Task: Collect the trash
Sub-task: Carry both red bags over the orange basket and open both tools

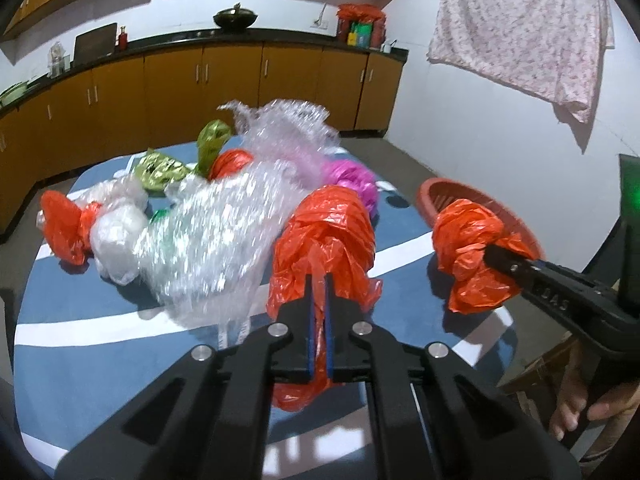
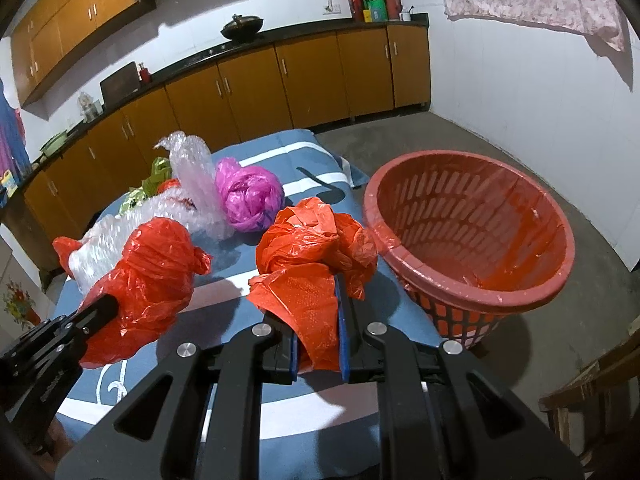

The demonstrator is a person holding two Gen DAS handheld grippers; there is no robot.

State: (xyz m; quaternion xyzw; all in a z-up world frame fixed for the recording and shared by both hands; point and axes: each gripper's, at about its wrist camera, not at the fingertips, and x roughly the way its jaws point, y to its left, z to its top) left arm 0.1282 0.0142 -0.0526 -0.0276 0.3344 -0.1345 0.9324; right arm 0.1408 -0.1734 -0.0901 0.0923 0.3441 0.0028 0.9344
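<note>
My left gripper (image 1: pixel 319 280) is shut on a crumpled orange plastic bag (image 1: pixel 326 236) and holds it above the blue cloth-covered table (image 1: pixel 100 352). It also shows in the right wrist view (image 2: pixel 152 264). My right gripper (image 2: pixel 318 292) is shut on a second orange plastic bag (image 2: pixel 316 248), close to the rim of the red slotted basket (image 2: pixel 472 216). In the left wrist view this bag (image 1: pixel 468 256) hangs just in front of the basket (image 1: pixel 472 204). The basket is lined with an orange bag.
On the table lie bubble wrap (image 1: pixel 224 232), a pink bag (image 2: pixel 248 196), green bags (image 1: pixel 160 170), another orange bag (image 1: pixel 66 232) and a white bag (image 1: pixel 118 240). Kitchen cabinets (image 1: pixel 240 80) run along the back. A wooden chair (image 2: pixel 592 412) stands at the right.
</note>
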